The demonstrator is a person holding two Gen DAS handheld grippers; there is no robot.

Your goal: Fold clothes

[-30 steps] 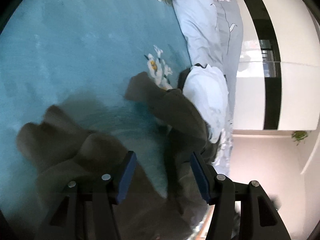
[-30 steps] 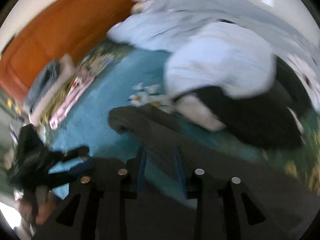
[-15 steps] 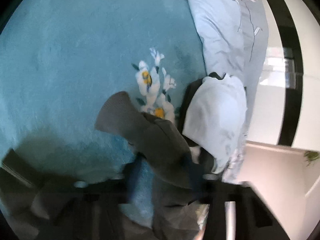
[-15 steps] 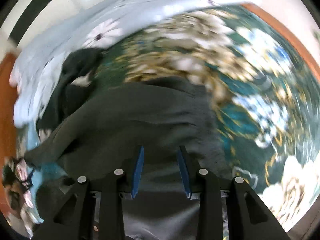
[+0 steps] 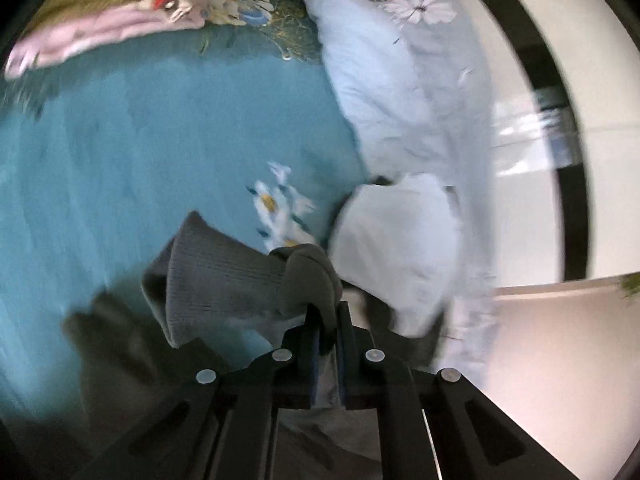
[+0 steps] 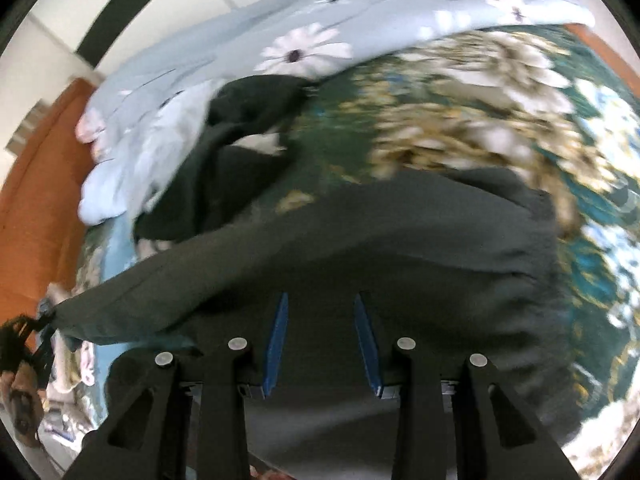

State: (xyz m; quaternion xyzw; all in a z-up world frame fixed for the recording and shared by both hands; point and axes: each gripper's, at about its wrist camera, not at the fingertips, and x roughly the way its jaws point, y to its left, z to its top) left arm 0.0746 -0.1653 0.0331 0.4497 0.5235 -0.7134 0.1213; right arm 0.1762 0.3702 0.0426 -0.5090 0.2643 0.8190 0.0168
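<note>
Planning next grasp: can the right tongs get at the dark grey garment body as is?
Probably yes. The right tongs hang parted directly over the dark grey garment, nothing lying between; the left tongs pinch its sleeve.

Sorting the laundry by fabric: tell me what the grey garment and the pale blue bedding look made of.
Grey garment: soft matte knit, probably cotton or a blend; the ribbed cuff shows fine vertical ridges, and it bunches thickly where the left gripper pinches it. Pale blue bedding: thin smooth woven cloth, likely cotton or polyester, lightly creased, with printed flowers.

text: none legible | labels: none | brands: none | numbers: none | signs: none
</note>
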